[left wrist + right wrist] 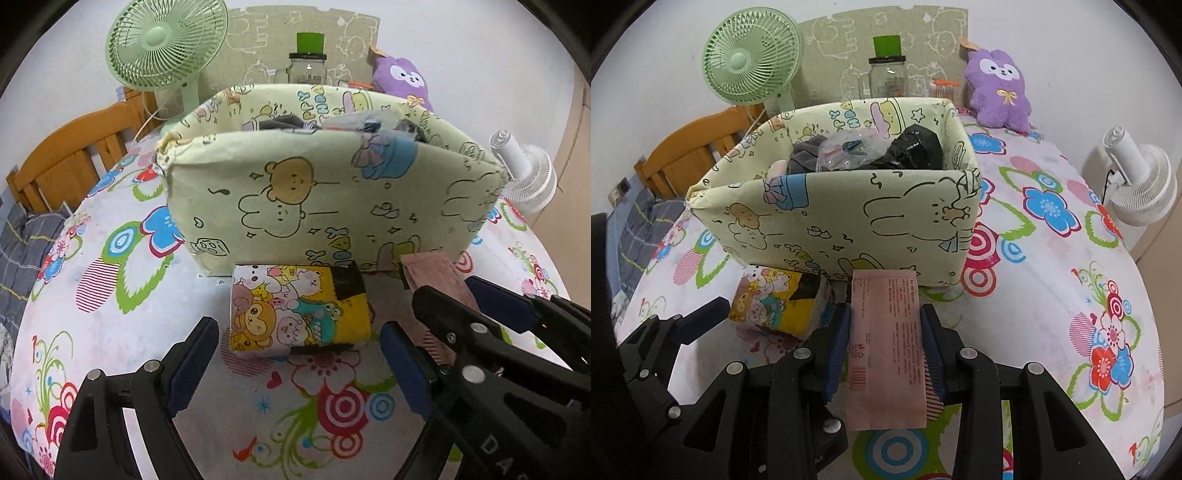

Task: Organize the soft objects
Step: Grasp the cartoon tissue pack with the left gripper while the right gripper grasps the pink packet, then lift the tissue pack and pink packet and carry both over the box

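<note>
On the flowered tablecloth (1052,177) stands the cartoon-print fabric box (849,221). Just before the box lies a cartoon tissue pack (299,306), between the widely spread left gripper (299,354). Beside it, the right gripper (884,343) pinches a pink packet (886,347).

Both views look forward and steeply down along their own fingers, from close above the flowered tablecloth (110,332) toward the fabric box (325,206).

The left wrist camera sits low and very near the box's front wall, facing it almost square, so little of the inside shows.

The right wrist camera looks from a little higher and further right of the box (849,221), seeing over its rim into the contents.

Both share the box, the green fan (166,44) behind its left corner, the purple plush (997,88) behind its right, and the cartoon packet (299,310) before it.
</note>
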### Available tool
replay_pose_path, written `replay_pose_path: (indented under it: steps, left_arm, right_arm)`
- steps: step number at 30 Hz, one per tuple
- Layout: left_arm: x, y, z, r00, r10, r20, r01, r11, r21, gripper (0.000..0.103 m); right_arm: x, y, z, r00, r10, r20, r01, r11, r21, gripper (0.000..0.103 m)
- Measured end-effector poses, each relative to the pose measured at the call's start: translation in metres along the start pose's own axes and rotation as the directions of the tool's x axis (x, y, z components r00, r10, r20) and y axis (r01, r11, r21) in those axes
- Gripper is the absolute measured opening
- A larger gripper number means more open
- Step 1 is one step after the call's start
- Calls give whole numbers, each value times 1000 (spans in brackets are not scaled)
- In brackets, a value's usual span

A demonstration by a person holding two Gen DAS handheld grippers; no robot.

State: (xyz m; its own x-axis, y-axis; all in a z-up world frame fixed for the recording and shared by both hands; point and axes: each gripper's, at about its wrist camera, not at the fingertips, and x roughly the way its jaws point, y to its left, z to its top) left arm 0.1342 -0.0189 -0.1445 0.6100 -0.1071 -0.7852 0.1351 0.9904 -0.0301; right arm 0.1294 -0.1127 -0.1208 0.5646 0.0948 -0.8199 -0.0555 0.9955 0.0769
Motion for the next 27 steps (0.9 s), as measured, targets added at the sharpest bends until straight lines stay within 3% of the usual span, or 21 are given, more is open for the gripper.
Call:
replay_pose_path:
  steps: [5,8,20,27]
  left_arm:
    - [7,2,3,1000,1,-15,-2,1000,-21,87]
    - [10,1,3,1000,-1,-18,0,1000,-20,77]
    - [-3,-1,1,1000,-7,-1,7,1000,-29,74]
    - [-29,-6,1,999,-1,52,2,999,-33,74]
  right_arm:
    - [7,1,4,1000,1,-15,-1,1000,16,41]
    - [9,2,5,1000,-7,-22,8,1000,13,41]
    - [-4,6,2,1000,-1,1,1,1000,7,41]
    - [-28,6,1,999,7,54,-7,1000,3,41]
